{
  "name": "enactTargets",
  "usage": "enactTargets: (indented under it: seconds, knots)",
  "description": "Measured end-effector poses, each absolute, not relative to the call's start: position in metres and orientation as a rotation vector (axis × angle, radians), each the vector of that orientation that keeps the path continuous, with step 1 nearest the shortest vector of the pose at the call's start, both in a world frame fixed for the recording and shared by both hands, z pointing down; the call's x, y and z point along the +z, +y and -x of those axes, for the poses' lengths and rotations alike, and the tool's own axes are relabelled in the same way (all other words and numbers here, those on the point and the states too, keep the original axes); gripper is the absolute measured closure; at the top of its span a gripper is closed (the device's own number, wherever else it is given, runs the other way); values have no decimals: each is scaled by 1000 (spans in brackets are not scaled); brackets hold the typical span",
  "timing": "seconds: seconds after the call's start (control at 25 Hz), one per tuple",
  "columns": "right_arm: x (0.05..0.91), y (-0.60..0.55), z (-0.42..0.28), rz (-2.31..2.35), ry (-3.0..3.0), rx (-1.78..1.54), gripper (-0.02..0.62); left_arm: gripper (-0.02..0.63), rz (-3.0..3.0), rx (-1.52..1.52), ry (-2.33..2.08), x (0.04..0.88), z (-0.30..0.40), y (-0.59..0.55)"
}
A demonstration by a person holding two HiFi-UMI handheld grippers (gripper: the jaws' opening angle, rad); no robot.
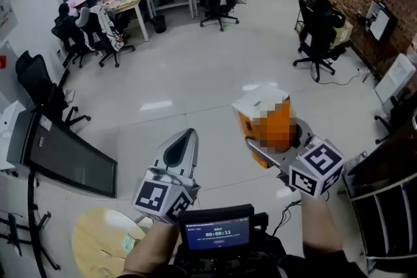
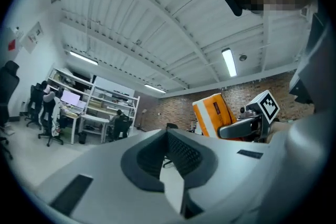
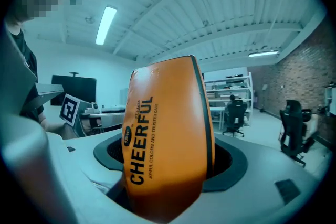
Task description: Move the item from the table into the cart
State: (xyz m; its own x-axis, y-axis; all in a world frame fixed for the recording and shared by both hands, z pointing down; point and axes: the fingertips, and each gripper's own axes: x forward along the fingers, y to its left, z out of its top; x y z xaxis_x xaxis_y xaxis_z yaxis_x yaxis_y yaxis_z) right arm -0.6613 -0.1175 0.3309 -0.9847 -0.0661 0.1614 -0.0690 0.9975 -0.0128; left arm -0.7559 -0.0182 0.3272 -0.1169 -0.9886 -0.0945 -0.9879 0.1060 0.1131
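While in right gripper (image 1: 275,145) jaws, orange pack (image 3: 168,128).

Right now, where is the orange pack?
In the head view the orange pack is right of centre, clamped in the right gripper above the floor, with the shut left gripper on its left.
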Motion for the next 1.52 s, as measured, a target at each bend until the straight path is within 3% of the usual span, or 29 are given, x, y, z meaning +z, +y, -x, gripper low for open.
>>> enactTargets:
  seconds: [0.28, 0.48, 0.64, 0.96, 1.36, 1.52]
  knots:
    - [342, -245, 555, -680, -2921, 96, 241, 604, -2425, -198, -1932, 343, 696, -171]
    - [346, -304, 437, -1046, -2806, 130, 241, 604, -2619, -191, -1636, 344, 598, -270]
    - [344, -320, 390, -1271, -2742, 157, 241, 604, -2740, -147, -1406, 348, 550, -314]
    - [341, -394, -15, -1710, -2561, 118, 241, 604, -2945, -98, -1022, 342, 152, -437]
    - [334, -454, -257, -2120, -2255, 117, 241, 604, -3070, -92, -535, 338, -107, -540]
    - [344, -474, -309, -2267, -2123, 134, 241, 604, -3117, -111, -328, 340, -169, -575]
